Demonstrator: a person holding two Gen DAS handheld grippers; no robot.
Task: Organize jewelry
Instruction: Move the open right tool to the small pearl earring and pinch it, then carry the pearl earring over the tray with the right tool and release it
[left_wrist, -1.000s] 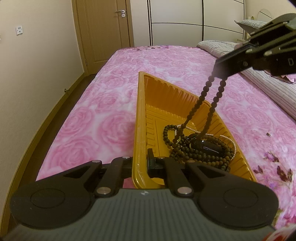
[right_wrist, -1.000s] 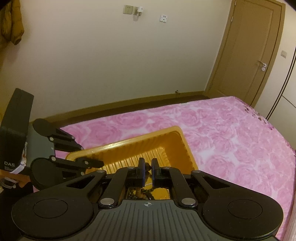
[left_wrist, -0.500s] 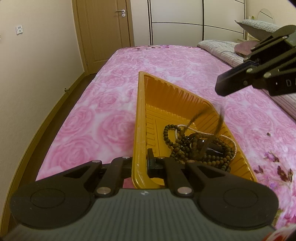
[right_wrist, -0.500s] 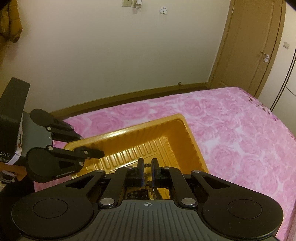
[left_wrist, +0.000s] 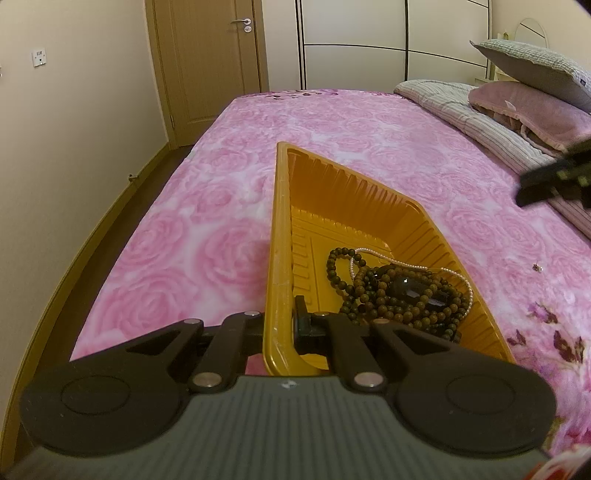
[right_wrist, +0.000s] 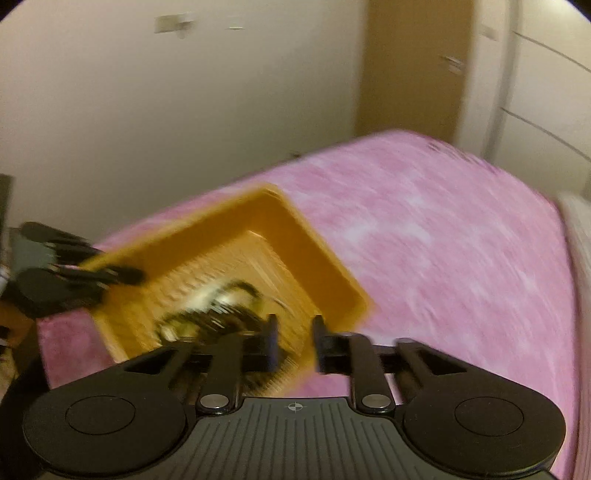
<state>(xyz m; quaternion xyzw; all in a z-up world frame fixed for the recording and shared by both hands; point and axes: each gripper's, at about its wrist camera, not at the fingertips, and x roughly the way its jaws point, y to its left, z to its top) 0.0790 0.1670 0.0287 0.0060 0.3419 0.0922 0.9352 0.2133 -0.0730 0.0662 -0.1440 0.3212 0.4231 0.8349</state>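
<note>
An orange plastic tray (left_wrist: 284, 206) lies on the pink rose bedspread. My left gripper (left_wrist: 280, 325) is shut on the tray's near left rim. Inside the tray lie dark brown bead strands (left_wrist: 402, 299), a thin white pearl strand (left_wrist: 373, 254) and a glossy black stone (left_wrist: 413, 288). My right gripper (right_wrist: 294, 341) is open and empty, above the tray's edge (right_wrist: 332, 266); its view is blurred by motion. It also shows at the right edge of the left wrist view (left_wrist: 554, 181). A small earring-like piece (left_wrist: 536, 266) lies on the bedspread to the right.
Pillows (left_wrist: 532, 66) and a striped quilt (left_wrist: 476, 122) lie at the far right of the bed. The bed's left edge (left_wrist: 122, 206) drops to a wooden floor beside the wall. A door (left_wrist: 218, 62) and wardrobe stand beyond the bed.
The right gripper let go of the brown bead strand, which dropped into the tray. It opened and swung away to the right. The left gripper has not moved.
</note>
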